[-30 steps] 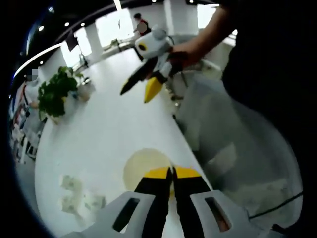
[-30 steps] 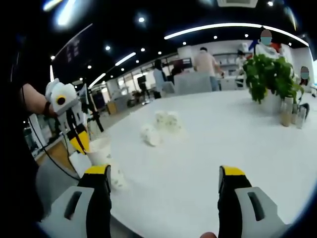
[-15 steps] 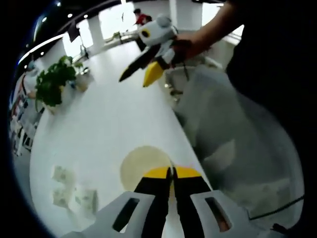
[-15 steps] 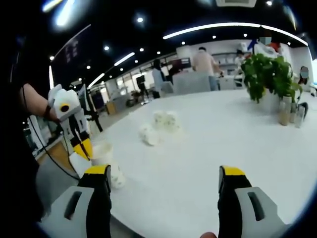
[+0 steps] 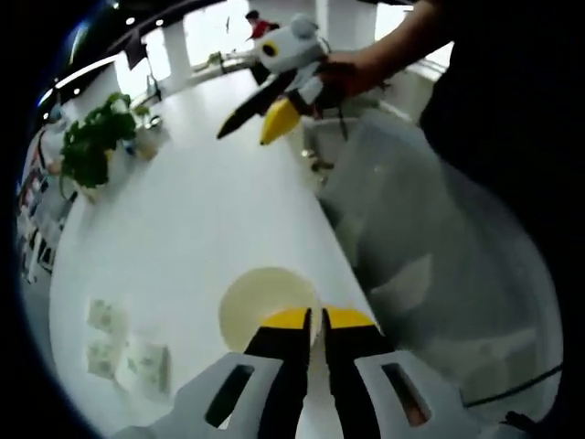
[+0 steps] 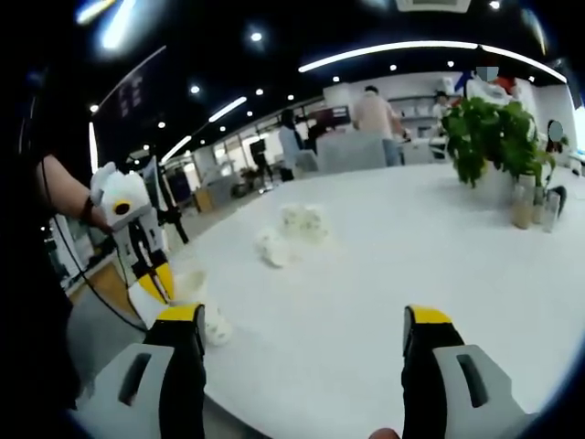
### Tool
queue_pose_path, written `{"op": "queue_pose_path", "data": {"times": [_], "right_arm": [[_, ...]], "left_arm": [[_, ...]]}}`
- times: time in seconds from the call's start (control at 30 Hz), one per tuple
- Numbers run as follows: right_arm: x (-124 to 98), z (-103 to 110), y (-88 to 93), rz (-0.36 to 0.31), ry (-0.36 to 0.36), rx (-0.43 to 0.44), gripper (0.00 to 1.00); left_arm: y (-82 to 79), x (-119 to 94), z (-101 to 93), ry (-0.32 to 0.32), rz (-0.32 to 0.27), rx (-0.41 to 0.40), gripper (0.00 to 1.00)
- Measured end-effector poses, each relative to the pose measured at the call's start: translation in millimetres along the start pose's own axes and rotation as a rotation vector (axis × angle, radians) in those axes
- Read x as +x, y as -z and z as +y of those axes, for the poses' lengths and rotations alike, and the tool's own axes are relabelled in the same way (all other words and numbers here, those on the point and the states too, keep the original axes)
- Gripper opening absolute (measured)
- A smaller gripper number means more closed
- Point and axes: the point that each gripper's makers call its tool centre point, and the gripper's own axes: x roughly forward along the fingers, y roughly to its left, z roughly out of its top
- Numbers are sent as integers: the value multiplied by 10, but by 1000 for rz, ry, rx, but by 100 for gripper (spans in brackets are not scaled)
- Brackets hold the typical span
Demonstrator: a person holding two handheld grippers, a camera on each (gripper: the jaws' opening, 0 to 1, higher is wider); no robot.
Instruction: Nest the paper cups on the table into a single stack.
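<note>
Two claws: left claw [image 5: 315,320] apparently pinches a cup [image 5: 265,306] rim; right claw [image 6: 306,320] gapes level above the table [image 6: 439,265].

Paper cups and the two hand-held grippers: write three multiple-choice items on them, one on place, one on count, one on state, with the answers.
1. Where is the cup that the left hand-held gripper holds?
A. at the table's near edge
B. beside the potted plant
C. on the floor

2. How many patterned cups lie loose on the table, apart from the held one?
A. one
B. three
C. six

3. How do the right hand-held gripper's jaws stand?
A. shut on a cup
B. shut on nothing
C. wide open

Answers:
1 A: the left hand-held gripper pinches the cream cup by its rim at the table edge.
2 B: three patterned cups lie together.
3 C: the right hand-held gripper has its tips far apart with nothing between.
</note>
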Motion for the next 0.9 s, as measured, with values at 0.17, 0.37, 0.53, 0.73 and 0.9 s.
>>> {"op": "queue_pose_path", "data": {"times": [0.17,0.37,0.53,0.73,0.9], "right_arm": [[-1,-13,14,0,3,5,87],[-2,-8,11,-3,4,7,87],[-4,-10,26,-4,4,9,87],[1,-11,35,-2,4,8,87],[8,4,23,-6,4,11,87]], "left_arm": [[-13,11,6,1,-8,-10,9],[19,-11,27,-7,-12,-23,12],[27,-31,25,-18,-27,-43,13],[32,-64,24,-34,-39,-57,15],[27,-116,66,-56,-61,-80,18]]}}
